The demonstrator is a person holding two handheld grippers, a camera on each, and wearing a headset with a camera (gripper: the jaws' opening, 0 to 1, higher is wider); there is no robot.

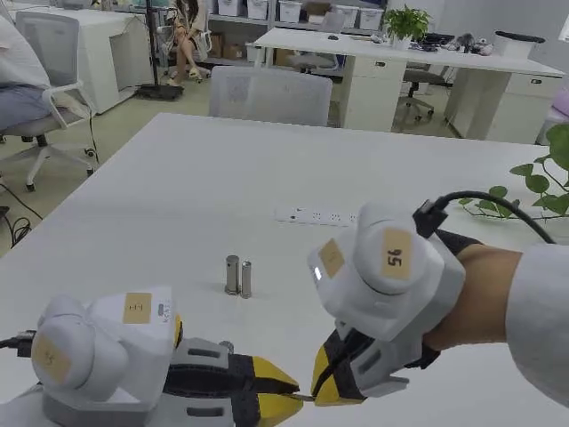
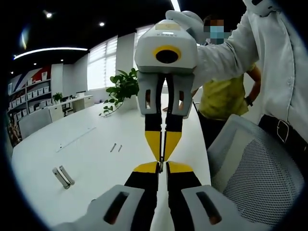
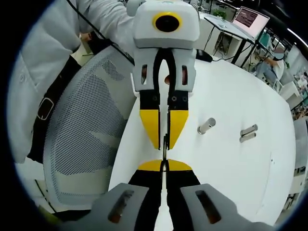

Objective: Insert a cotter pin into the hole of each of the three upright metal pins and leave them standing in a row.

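Two metal pins (image 1: 239,276) stand side by side mid-table, also seen as the pin pair (image 3: 248,133) and the pair (image 2: 63,176). A third pin (image 3: 206,126) stands apart, close behind the left gripper as a grey stub (image 1: 227,345). My left gripper (image 1: 289,396) and right gripper (image 1: 318,384) meet tip to tip at the table's near edge. A thin cotter pin (image 3: 167,126) runs between the left gripper's (image 3: 163,143) shut yellow fingers into the right gripper's (image 3: 164,166) shut tips. The left gripper view shows the same meeting: left gripper (image 2: 161,167), right gripper (image 2: 162,153).
A white power strip (image 1: 322,216) lies beyond the pins. Two loose cotter pins (image 2: 116,147) rest on the table near it. A grey chair (image 1: 269,95) stands at the far edge, a plant (image 1: 547,182) at the right. A mesh chair (image 3: 82,139) is beside me.
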